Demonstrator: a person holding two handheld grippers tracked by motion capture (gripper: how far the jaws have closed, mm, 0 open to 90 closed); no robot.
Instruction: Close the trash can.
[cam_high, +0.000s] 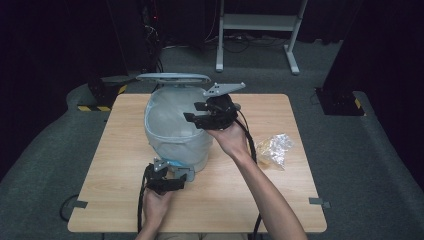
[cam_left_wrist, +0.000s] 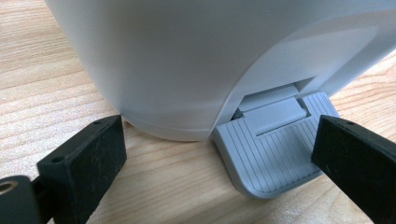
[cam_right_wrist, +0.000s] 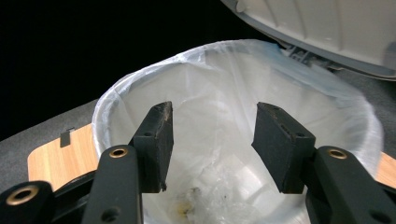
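The wooden table (cam_high: 260, 200) carries a pale pedal bin (cam_high: 175, 135) at its middle, toward the far edge, with its lid (cam_high: 172, 78) tipped up at the back. The bin looks like thin moulded plastic: light, stiff and smooth-walled, so it would probably slide or tip if pushed high on the body. The clear liner bag (cam_right_wrist: 224, 93) folded over its rim is soft and flimsy, likely to tear or pull loose if pinched. To the right of the bin lies a crumpled clear wrapper (cam_high: 274, 150), light and springy, best pinched at a fold. The right tool (cam_high: 206, 116) hangs over the bin's mouth with its jaws apart and nothing between them. The left tool (cam_high: 167, 184) sits low at the near side, jaws apart on either side of the ribbed foot pedal (cam_left_wrist: 271, 154), the firmest, least slippery place to press.
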